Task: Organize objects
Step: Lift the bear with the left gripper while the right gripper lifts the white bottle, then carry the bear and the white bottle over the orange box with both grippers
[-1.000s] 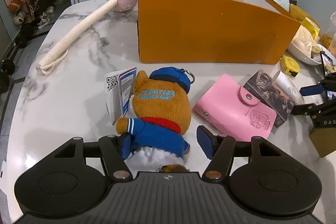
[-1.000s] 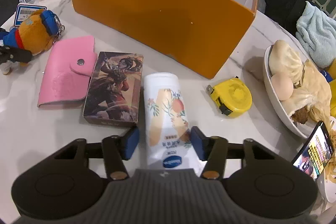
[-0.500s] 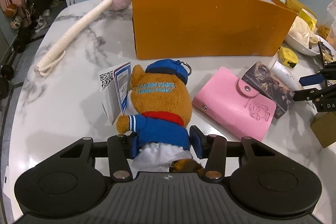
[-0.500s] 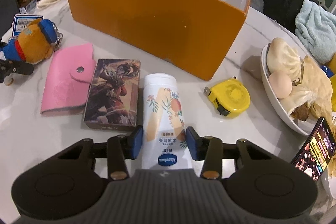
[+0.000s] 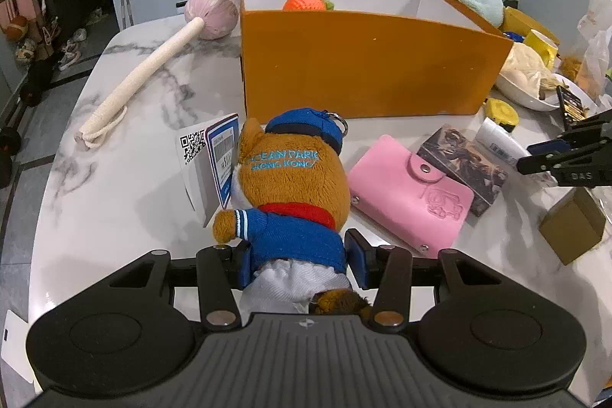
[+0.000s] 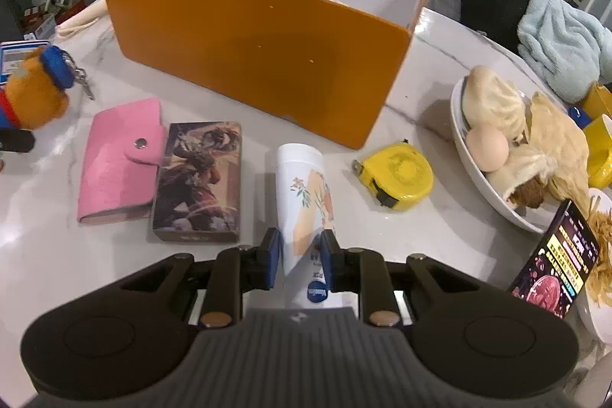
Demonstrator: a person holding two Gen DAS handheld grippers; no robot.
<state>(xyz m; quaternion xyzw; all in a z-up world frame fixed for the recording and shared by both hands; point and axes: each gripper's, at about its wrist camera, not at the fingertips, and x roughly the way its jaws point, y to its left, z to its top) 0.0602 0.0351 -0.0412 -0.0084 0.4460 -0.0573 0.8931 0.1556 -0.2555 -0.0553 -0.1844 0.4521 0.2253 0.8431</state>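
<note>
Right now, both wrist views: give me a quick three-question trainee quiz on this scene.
1. True or false: the left hand-held gripper is shut on the plush bear.
2. What does the closing right hand-held gripper have between its pads? A) tape measure B) lotion tube C) pink wallet
3. Fill in: an orange ball lies inside the ____.

Key:
1. True
2. B, the lotion tube; the tape measure and pink wallet lie untouched.
3. orange box
</note>
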